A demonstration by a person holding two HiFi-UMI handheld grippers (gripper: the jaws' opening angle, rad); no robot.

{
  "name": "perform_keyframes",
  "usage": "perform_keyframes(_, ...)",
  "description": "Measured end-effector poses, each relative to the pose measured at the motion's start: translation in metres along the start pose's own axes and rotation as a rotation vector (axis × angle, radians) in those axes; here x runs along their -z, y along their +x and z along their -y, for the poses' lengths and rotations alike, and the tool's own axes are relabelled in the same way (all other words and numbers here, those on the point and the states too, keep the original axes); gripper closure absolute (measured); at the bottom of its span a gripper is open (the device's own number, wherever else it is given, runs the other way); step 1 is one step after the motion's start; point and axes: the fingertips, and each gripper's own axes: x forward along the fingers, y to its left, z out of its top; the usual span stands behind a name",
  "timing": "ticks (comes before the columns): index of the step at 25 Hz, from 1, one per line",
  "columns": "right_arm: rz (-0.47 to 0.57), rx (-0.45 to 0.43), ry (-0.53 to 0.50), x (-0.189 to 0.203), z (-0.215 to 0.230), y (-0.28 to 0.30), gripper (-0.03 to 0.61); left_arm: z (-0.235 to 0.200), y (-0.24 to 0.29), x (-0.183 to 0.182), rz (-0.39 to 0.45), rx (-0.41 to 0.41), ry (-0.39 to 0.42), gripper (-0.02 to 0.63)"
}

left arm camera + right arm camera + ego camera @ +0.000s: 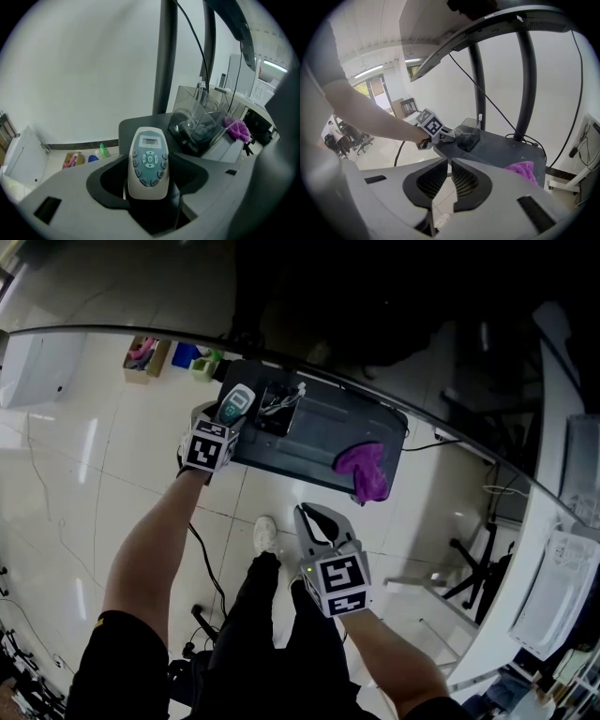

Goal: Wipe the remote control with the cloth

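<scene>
A white remote control (235, 405) with a teal button face stands upright between the jaws of my left gripper (225, 422), at the left end of the small dark table (319, 448). In the left gripper view the remote control (149, 157) fills the gap of the left gripper (150, 171), which is shut on it. A purple cloth (364, 470) lies bunched at the table's right front corner, and shows as the cloth (522, 169) in the right gripper view. My right gripper (315, 515) hangs in front of the table, left of the cloth, shut with nothing in it (450, 161).
A clear plastic box (278, 409) with dark cables sits on the table next to the remote. Two dark monitor poles (525, 79) rise from the table's back. On the tiled floor are a cardboard box with bottles (145, 357), a chair base (478, 570) and the person's shoe (265, 534).
</scene>
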Motion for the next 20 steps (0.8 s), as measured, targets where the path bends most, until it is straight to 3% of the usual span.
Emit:
perform_keyframes(8, -0.021, 0.092, -0.007, 0.003, 0.044, -0.013, 0.527, 0.005, -0.039, 0.004, 0.000, -0.024, -0.015, 0.350)
perform_keyframes(13, -0.067, 0.173, -0.047, 0.013, 0.091, -0.017, 0.452, 0.021, -0.082, 0.009, 0.019, -0.055, -0.009, 0.350)
perform_keyframes(17, -0.139, 0.256, -0.076, 0.033, 0.142, -0.003, 0.333, 0.040, -0.115, 0.018, 0.040, -0.083, -0.012, 0.351)
perform_keyframes(20, -0.218, 0.278, -0.093, 0.055, 0.172, 0.017, 0.327, 0.072, -0.137, 0.012, 0.063, -0.058, -0.012, 0.351)
